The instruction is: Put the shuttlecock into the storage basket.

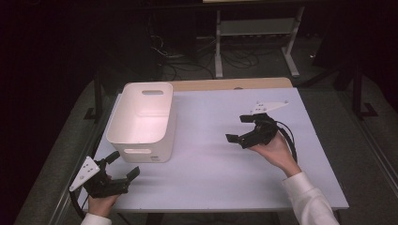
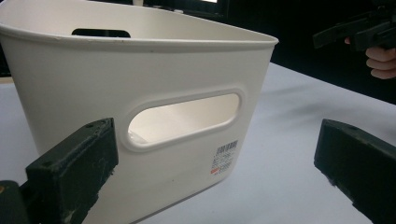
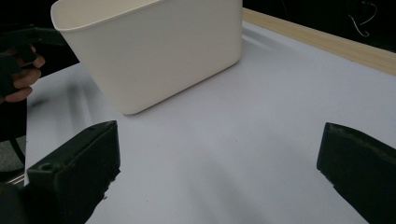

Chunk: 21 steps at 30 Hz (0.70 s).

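Note:
A white plastic bin [image 1: 141, 119] with oval handle cut-outs stands on the left half of the table, and nothing shows inside it. My left gripper [image 1: 124, 165] is held near the table's front left corner, just in front of the bin's near wall, open and empty. In the left gripper view the bin [image 2: 140, 79] looms close, its handle slot and a barcode label facing me between the spread jaws. My right gripper [image 1: 238, 128] hovers over the table's right middle, open with nothing in it, pointing left toward the bin [image 3: 154, 46].
The pale table top [image 1: 211, 154] has a wooden strip [image 1: 225, 84] along its far edge. Beyond it are a metal stand [image 1: 256, 42] and cables on a dark floor. The other hand's gripper [image 2: 359, 30] appears far off in the left gripper view.

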Motion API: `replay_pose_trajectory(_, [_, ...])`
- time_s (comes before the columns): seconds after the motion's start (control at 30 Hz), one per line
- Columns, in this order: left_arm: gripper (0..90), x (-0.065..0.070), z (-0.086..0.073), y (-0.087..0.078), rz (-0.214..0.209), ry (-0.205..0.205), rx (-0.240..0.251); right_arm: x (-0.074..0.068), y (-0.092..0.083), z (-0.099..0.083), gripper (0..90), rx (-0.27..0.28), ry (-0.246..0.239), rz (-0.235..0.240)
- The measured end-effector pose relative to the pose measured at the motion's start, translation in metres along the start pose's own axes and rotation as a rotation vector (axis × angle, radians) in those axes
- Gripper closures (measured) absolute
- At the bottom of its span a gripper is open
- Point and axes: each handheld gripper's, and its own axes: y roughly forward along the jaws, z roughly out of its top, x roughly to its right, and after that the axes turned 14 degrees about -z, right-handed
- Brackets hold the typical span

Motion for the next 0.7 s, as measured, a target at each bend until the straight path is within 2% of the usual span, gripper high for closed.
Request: replay_pose_trajectory(0.7, [0.0,0.0,0.0,0.0,-0.003,-0.001,0.0,0.011,-0.018,-0.027,0.0,-0.016,0.027,-0.04])
